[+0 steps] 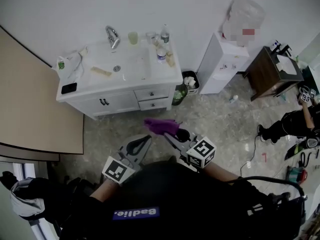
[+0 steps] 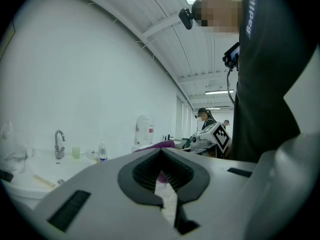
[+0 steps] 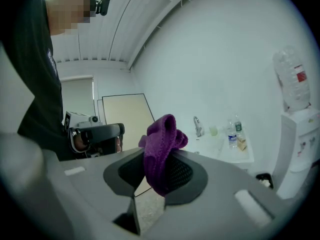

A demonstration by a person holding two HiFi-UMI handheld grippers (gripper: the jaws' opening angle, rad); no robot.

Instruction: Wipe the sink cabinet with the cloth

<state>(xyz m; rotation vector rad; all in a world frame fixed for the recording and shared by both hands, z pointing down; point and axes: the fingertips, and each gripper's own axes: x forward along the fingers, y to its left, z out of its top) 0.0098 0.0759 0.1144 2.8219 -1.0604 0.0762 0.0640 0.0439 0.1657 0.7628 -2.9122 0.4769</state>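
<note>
The white sink cabinet (image 1: 150, 93) stands ahead of me against the wall, its faucet (image 1: 112, 35) at the back of the basin. My right gripper (image 1: 167, 134) is held over the floor well short of the cabinet, shut on a purple cloth (image 1: 161, 126). In the right gripper view the cloth (image 3: 162, 139) bunches up out of the right gripper (image 3: 160, 160), with the cabinet top (image 3: 235, 154) far beyond. My left gripper (image 1: 146, 139) hangs beside it, shut and holding nothing. The left gripper view shows that gripper (image 2: 161, 154), the cloth (image 2: 161, 145) behind it and the faucet (image 2: 59, 143).
On the countertop lie a black phone (image 1: 69, 88), a cup (image 1: 132, 37), a water bottle (image 1: 164, 34) and small items. A bin (image 1: 190, 81) and a green bottle (image 1: 179, 95) stand right of the cabinet, then a water dispenser (image 1: 222, 59), a brown table (image 1: 272, 71) and a person (image 1: 295, 121).
</note>
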